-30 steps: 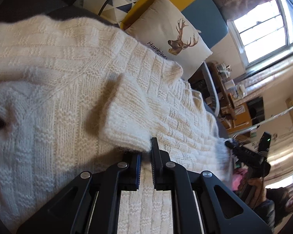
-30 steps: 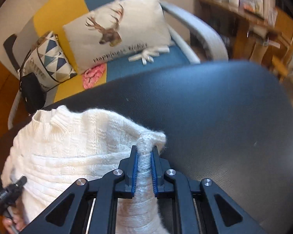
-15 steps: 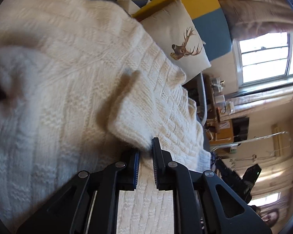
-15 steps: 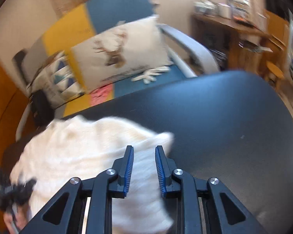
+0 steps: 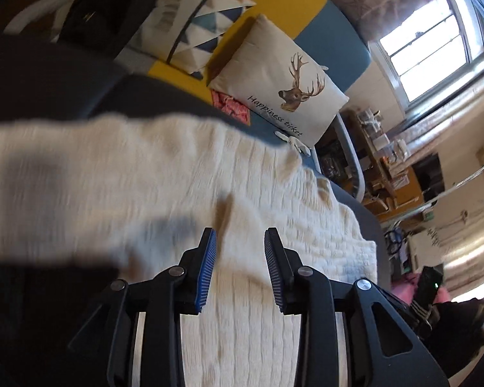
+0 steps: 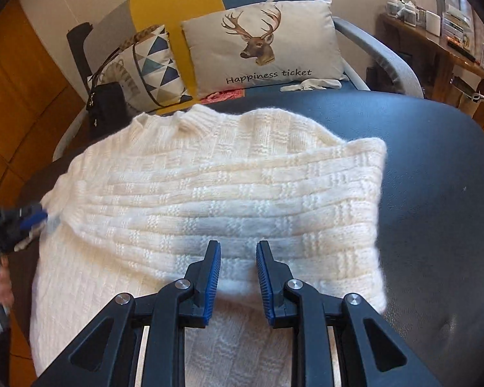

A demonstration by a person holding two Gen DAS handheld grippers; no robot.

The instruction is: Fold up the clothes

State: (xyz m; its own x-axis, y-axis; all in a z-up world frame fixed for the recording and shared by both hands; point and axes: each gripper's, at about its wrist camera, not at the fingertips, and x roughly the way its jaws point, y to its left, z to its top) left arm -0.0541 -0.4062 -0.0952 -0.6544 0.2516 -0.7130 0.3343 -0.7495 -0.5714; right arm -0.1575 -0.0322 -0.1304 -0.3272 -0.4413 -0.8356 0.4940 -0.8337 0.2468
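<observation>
Deer cushion beside triangle-print cushion, on sofa.

The sweater was cream-white, knitted in a basket-weave of ribbed blocks, on a dark table top. Behind it — a pale cushion printed with a brown stag and black lettering, another cushion in blue triangles, a yellow-and-blue sofa.
</observation>
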